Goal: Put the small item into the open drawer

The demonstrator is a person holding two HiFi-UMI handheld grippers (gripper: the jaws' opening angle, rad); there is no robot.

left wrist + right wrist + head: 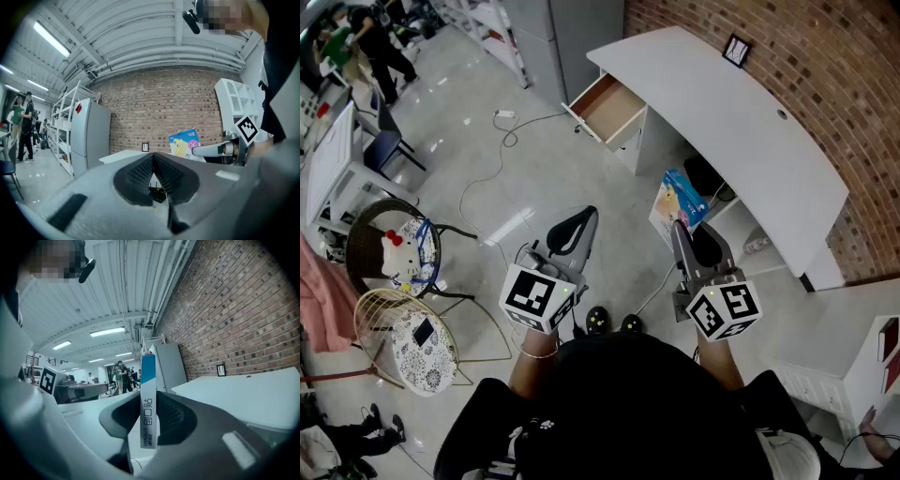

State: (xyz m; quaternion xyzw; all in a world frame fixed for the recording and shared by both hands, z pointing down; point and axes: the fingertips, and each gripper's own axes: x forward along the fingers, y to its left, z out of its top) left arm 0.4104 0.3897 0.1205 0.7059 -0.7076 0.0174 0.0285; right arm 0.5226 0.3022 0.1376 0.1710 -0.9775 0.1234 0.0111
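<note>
Brick-walled room, white bench (722, 122) with its drawer (607, 105) pulled open.
Held upright between the right tool's (694, 239) jaws is a thin blue-and-white box (148, 399) (lettering down its narrow edge); the left tool (577, 225) is closed and empty. The drawer lies well ahead, open floor (581, 178) between.

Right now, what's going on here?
A person stands a little way from the white desk, whose drawer is pulled open. The right hand-held gripper is clamped on a thin blue and white box. The left hand-held gripper is shut and empty. The box is not yet in the drawer.
</note>
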